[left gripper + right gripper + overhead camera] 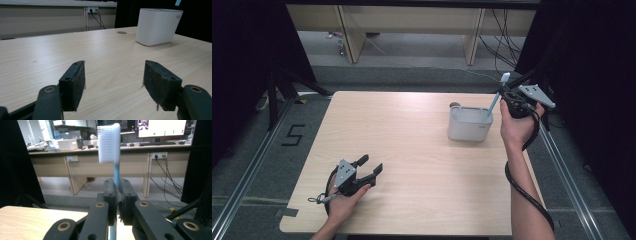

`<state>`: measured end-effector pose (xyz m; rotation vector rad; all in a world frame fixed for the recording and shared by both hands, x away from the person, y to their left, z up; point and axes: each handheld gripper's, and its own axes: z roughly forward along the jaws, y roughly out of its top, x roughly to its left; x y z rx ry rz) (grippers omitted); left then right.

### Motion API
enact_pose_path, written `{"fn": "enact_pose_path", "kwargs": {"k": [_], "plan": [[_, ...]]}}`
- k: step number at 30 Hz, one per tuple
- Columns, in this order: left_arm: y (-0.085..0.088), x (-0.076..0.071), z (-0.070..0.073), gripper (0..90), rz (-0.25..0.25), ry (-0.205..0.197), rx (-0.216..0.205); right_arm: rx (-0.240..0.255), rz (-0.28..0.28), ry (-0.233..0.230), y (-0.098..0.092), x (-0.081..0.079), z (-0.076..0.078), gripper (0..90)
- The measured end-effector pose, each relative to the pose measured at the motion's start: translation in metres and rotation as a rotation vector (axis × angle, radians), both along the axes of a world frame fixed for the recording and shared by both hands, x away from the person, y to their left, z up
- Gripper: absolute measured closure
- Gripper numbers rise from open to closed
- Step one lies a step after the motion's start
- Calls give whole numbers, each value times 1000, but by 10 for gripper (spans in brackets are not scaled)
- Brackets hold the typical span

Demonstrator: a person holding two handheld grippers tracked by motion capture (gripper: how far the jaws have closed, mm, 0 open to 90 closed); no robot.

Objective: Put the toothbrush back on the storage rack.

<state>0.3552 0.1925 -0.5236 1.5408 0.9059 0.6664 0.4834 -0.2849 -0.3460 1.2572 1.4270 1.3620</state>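
At the far right corner of the table, the light blue toothbrush (pixel 496 99) is pinched by its handle in the right gripper (pixel 507 97), jaws clamped tight on it. It's slanted, bristle end up and pointing away from the table, lower end dipping into the white container (pixel 469 125) right below. In the right gripper view the white bristle head (pixel 108 142) stands tall above the jaws, bristles facing left in that view, and the blue handle runs down between the two pads. The right hand (pixel 517 127) grips the tool from underneath, with its black cable (pixel 524 187) looping back along the forearm.

The container is a rounded rectangular tub sitting near the table's far right edge, with a small dark round cap (pixel 455 105) in the tabletop just behind it.

Way over on the near left, the left gripper (pixel 371 167) rests low on the wooden table (pixel 402 150), well apart from the tub. Its jaws are spread wide with nothing between them, pads pointing toward the container. The left hand (pixel 344 197) is holding it.
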Motion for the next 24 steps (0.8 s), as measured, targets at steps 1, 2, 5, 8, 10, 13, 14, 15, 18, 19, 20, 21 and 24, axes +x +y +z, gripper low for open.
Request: {"fn": "enact_pose_path", "kwargs": {"k": [1, 2, 5, 8, 10, 13, 14, 15, 18, 19, 20, 21, 24], "plan": [[0, 0, 0, 337, 0, 0, 0, 3, 3, 0, 0, 1, -1, 859], [0, 0, 0, 337, 0, 0, 0, 3, 1, 2, -1, 1, -2, 859], [0, 0, 0, 337, 0, 2, 5, 3, -11, 10, -1, 3, -6, 859], [0, 0, 0, 337, 1, 2, 1, 8, -15, 17, -1, 3, -10, 859], [0, 0, 0, 337, 2, 4, 0, -8, -10, 22, -2, 4, -12, 859], [0, 0, 0, 337, 0, 1, 1, -6, -6, 29, 0, 5, -15, 859], [0, 0, 0, 337, 0, 0, 3, -6, -4, 30, 1, 6, -18, 859], [0, 0, 0, 337, 0, 0, 3, -10, -1, 36, 1, 6, -19, 859], [0, 0, 0, 337, 0, 1, 1, -3, -1, 54, 2, 6, -23, 858], [0, 0, 0, 337, -2, 0, -1, 1, -9, 55, 2, 6, -25, 858], [0, 0, 0, 337, -2, 1, -2, -6, -1, 62, 2, 6, -27, 858], [0, 0, 0, 337, -2, 1, -2, -7, -3, 56, 2, 7, -29, 858], [0, 0, 0, 337, 0, 3, 0, 11, -2, 65, 3, 6, -33, 858]]}}
